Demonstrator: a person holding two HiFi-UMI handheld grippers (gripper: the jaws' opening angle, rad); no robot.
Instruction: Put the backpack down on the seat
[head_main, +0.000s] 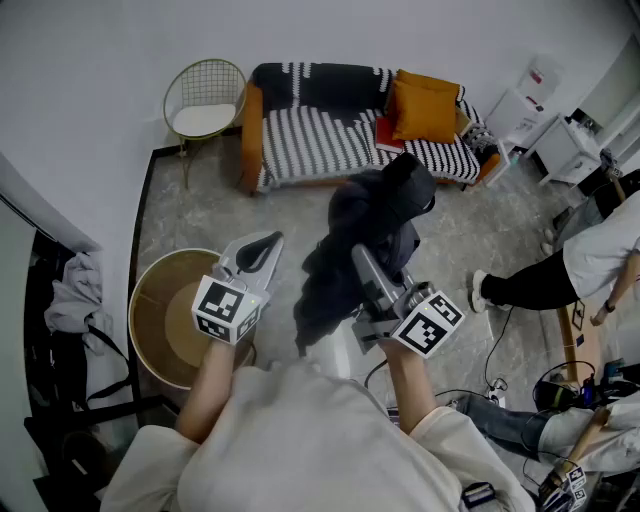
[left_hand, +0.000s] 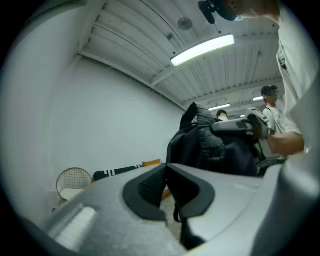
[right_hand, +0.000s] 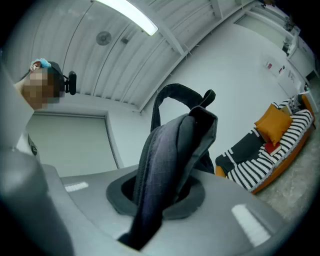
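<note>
A dark backpack (head_main: 365, 225) hangs in mid-air in front of me, short of the sofa. My right gripper (head_main: 362, 258) is shut on a padded strap of the backpack (right_hand: 170, 150), which rises up between its jaws to the top handle. The striped black-and-white sofa (head_main: 310, 140) with orange cushions (head_main: 425, 105) stands against the far wall; in the right gripper view the sofa (right_hand: 270, 150) lies beyond the bag. To the left of the bag, apart from it, my left gripper (head_main: 265, 245) is shut and empty. From the left gripper (left_hand: 166, 172) the backpack (left_hand: 215, 145) shows at the right.
A round wooden table (head_main: 160, 320) stands at my lower left and a gold wire chair (head_main: 205, 100) left of the sofa. A person (head_main: 570, 270) is at the right edge, with cables and gear on the floor (head_main: 500, 390). Grey floor (head_main: 200, 220) lies before the sofa.
</note>
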